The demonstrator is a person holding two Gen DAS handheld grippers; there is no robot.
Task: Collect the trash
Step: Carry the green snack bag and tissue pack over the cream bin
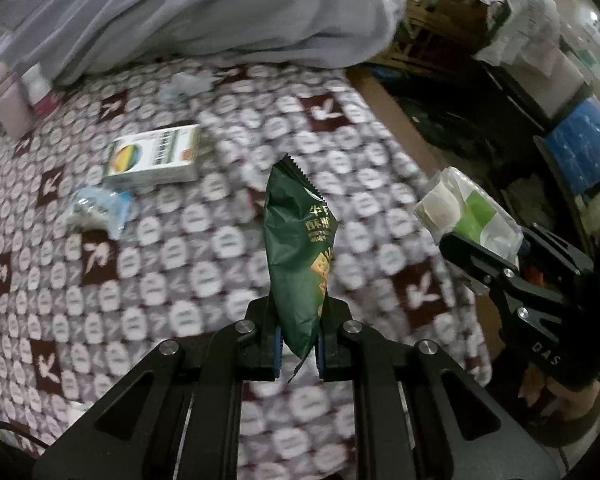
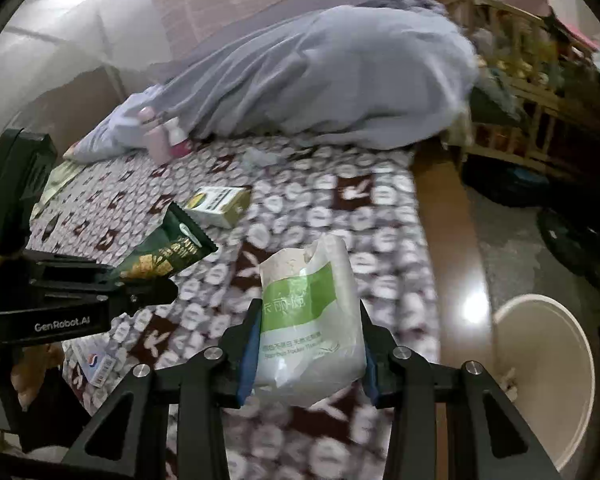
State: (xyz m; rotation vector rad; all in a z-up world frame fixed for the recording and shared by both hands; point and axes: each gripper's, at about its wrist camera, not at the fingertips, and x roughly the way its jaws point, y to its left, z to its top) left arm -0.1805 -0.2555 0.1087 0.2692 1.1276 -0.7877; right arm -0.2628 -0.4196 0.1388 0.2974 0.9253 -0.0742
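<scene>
A bed fills both views, covered by a bedspread (image 1: 148,264) in dark maroon squares and pale round motifs with small rabbit shapes. Across the top of each frame lies a rumpled grey-lilac quilt (image 2: 340,80). At the right of the right wrist view the wooden bed edge gives way to grey floor, where a round cream bin (image 2: 548,376) sits at lower right; wooden shelving crowds the upper right.

The left gripper (image 1: 298,344) is clamped on a crinkled, dark green snack bag (image 1: 300,256) with a serrated top edge, standing upright at frame centre. The right gripper (image 2: 308,356) pinches a soft white-and-green tissue pack (image 2: 308,320) between blue pads — glossy film, slightly slumped.

Loose on the bedspread: a small cardboard box (image 1: 154,156) at upper left, a crumpled clear-blue wrapper (image 1: 100,208) just below it, and pale bottles (image 2: 164,140) against the quilt.
</scene>
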